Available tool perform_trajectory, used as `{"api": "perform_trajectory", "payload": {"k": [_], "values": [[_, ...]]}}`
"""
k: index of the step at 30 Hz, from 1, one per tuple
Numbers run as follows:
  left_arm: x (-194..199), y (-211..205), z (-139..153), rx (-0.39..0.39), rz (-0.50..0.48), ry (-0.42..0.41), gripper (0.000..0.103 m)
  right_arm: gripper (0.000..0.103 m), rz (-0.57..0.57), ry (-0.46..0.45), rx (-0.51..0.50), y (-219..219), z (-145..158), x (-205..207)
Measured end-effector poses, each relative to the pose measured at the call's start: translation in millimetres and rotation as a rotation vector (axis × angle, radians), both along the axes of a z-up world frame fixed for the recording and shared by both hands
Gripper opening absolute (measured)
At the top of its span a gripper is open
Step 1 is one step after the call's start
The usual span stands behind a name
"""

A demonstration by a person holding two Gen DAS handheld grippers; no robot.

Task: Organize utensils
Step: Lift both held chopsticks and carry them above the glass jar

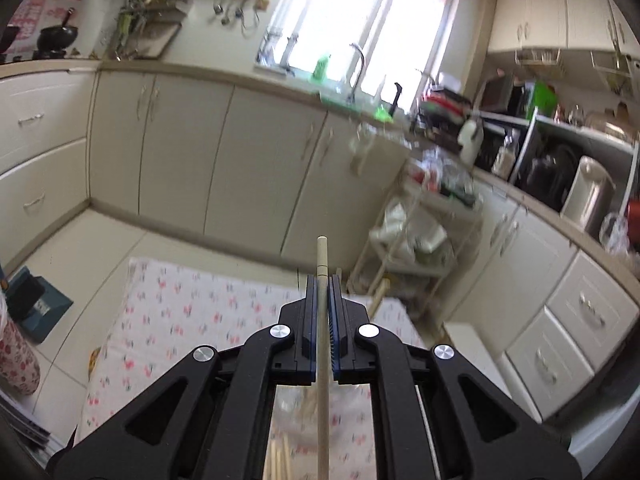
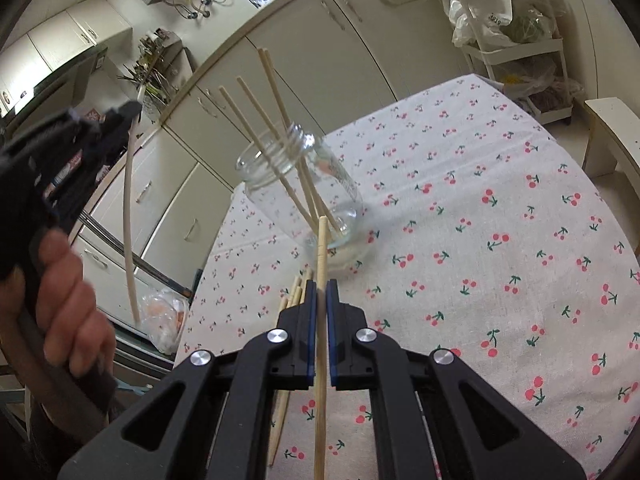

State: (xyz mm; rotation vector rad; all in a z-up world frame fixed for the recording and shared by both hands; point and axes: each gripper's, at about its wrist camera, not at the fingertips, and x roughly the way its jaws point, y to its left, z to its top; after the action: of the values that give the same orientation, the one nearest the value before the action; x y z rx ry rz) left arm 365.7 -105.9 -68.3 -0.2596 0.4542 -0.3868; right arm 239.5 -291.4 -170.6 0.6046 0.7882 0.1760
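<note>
Pinching one chopstick each, both grippers. Left gripper (image 1: pixel 322 280): pads pressed together on a pale wooden chopstick (image 1: pixel 322 340), stick running straight up the gap between the fingers, tip poking out past the fingertips, tail passing back under the body. Same gripper seen from the right wrist view at far left (image 2: pixel 100 120), lifted off the table, held in a hand (image 2: pixel 68 304), its chopstick (image 2: pixel 129 216) hanging down and bowed by the lens.

Right gripper (image 2: pixel 321 284): clamped on a second chopstick (image 2: pixel 320 340), stick near-vertical in frame, tip reaching up in front of the lower wall of the glass jar (image 2: pixel 304 184).

Jar standing on the cherry-print tablecloth (image 2: pixel 480 240), mouth open, tilted in frame by the camera angle. Four or so chopsticks already in the jar (image 2: pixel 260 108), leaning and fanning out above the rim. More loose chopsticks (image 2: pixel 294 292) lying flat on the cloth just left of the right gripper's fingers, partly hidden under the gripper body; count unclear.

Left wrist view pointing mostly at kitchen cabinets (image 1: pixel 224 152) and window, only the near table edge (image 1: pixel 180 300) in frame, jar seen faintly through the gripper frame at bottom. Heavy motion blur on the right side of that view.
</note>
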Motion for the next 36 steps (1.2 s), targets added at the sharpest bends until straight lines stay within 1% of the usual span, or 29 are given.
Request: {"api": "perform_trajectory", "payload": {"k": [3, 6, 10, 14, 16, 21, 24, 28, 31, 36], "values": [[9.6, -2.3, 17.7, -0.046, 0.046, -0.063, 0.005, 0.006, -0.012, -0.029, 0.006, -4.2, 4.4, -1.8], [24.2, -7.9, 30.7, -0.075, 0.085, -0.111, 0.005, 0.006, -0.021, -0.056, 0.002, -9.1, 5.7, -1.3], [47.5, -19.1, 31.5, -0.103, 0.150, -0.151, 0.005, 0.006, -0.034, -0.088, -0.001, -14.6, 6.1, 0.4], [63.9, -30.3, 25.8, -0.114, 0.201, -0.180, 0.005, 0.006, -0.037, -0.092, 0.003, -18.6, 1.4, 5.6], [69.8, -35.9, 20.4, -0.103, 0.229, -0.205, 0.005, 0.006, -0.044, -0.094, 0.006, -21.5, -1.9, 9.0], [74.8, -46.9, -2.6, -0.058, 0.240, -0.217, 0.005, 0.006, -0.070, -0.121, 0.013, -29.7, -2.3, 13.7], [72.8, -51.0, -18.2, -0.039, 0.226, -0.209, 0.006, 0.006, -0.086, -0.149, 0.009, -33.8, 3.9, 19.3], [67.8, -45.5, -32.7, -0.034, 0.223, -0.189, 0.006, 0.006, -0.109, -0.205, 0.006, -38.1, 20.4, 28.5], [63.3, -44.2, -35.9, -0.014, 0.225, -0.197, 0.006, 0.006, -0.115, -0.238, 0.000, -37.3, 31.1, 36.6], [65.5, -42.1, -25.3, -0.019, 0.241, -0.238, 0.006, 0.006, -0.110, -0.257, 0.005, -33.4, 37.1, 48.0]]}}
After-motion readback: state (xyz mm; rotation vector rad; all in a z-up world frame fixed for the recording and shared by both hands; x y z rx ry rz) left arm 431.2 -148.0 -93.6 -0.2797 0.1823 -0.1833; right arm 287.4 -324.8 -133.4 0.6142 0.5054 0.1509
